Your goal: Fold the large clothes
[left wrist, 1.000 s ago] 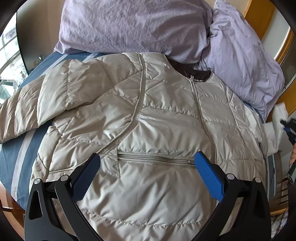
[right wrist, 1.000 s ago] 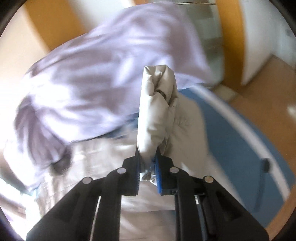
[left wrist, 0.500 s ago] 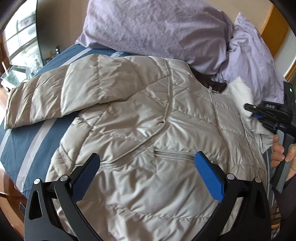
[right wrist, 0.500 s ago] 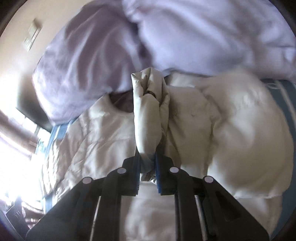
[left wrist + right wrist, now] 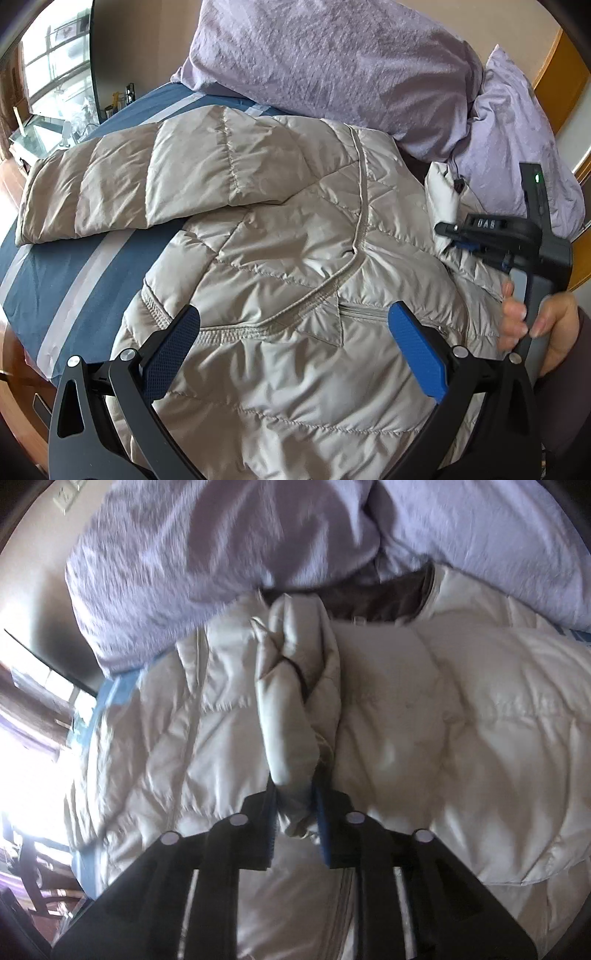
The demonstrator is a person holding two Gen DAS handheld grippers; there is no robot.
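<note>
The jacket (image 5: 295, 258) lies flat on the bed (image 5: 74, 266), collar toward the pillows (image 5: 332, 55); its free sleeve (image 5: 122, 184) stretches out nearest the left claw (image 5: 295, 332), jaws wide apart and empty; the right claw (image 5: 295, 819) is opening around the other cuff (image 5: 295, 701), folded over the chest.

Lilac pillows (image 5: 332, 62) — striped blue bedspread (image 5: 74, 266)

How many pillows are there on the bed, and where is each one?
2. One large lilac pillow lies at the head of the bed, behind the jacket. A second pillow lies beside it to the right, behind the right gripper. Others may be hidden.
</note>
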